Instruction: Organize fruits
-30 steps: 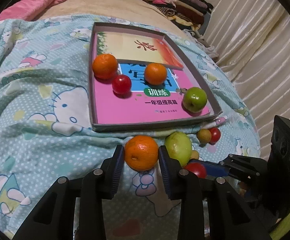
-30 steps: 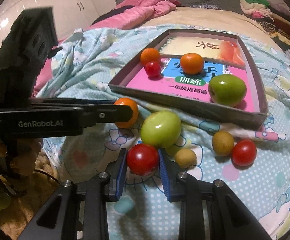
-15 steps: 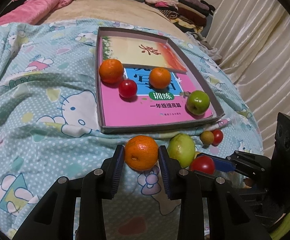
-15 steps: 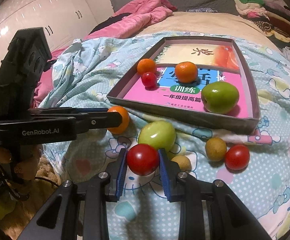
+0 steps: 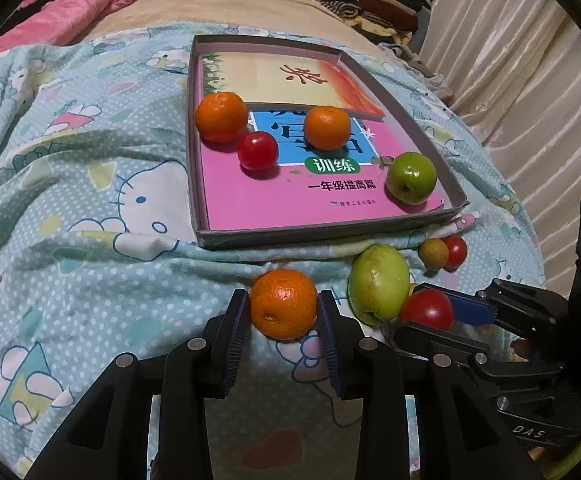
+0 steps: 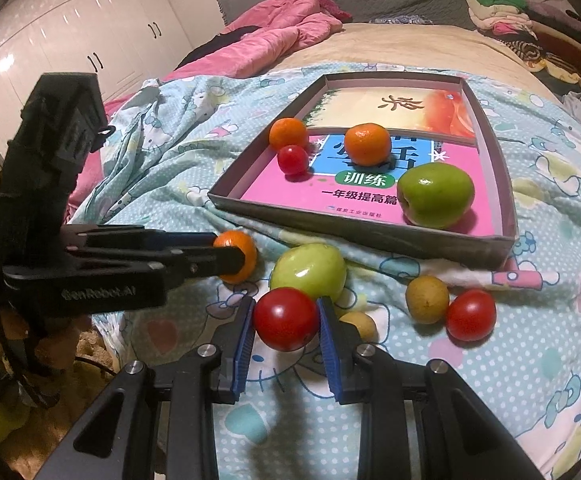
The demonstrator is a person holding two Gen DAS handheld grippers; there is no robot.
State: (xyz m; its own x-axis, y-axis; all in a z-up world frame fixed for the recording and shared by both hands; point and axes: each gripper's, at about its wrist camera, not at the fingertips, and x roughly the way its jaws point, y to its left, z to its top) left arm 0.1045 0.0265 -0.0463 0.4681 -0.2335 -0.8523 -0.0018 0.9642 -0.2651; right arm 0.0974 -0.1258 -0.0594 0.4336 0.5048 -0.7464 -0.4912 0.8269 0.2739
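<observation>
- Over the last second almost nothing has changed. My left gripper (image 5: 283, 300) is still clamped on the round orange tangerine (image 5: 283, 304), jaws narrowed to the fruit's width with both blue pads pressed on its sides.
- My right gripper (image 6: 286, 316) is likewise unchanged, closed snugly on the glossy red cherry tomato (image 6: 286, 319).
- Both held fruits sit just outside the near wall of the shallow grey cardboard tray (image 5: 330, 234), over the pale blue cartoon-print bedspread (image 5: 90, 200). The tangerine is nearer that wall than the tomato.
- The one shift I see is in framing: in the left wrist view the tray now sits a touch differently, so that hand has tipped slightly (I can't tell whether either fruit has left the cloth).
- My reading is that both grasps are settled and the carry into the tray has barely begun.
- Inside the tray, on the pink workbook cover, nothing has moved: two tangerines, one red tomato and a green apple-like fruit (image 5: 411, 177) by its right wall.
- Still loose in front of the tray: a large pale green fruit (image 5: 378, 282), two small tan fruits (image 6: 427, 299) and another red tomato (image 6: 471, 315).
</observation>
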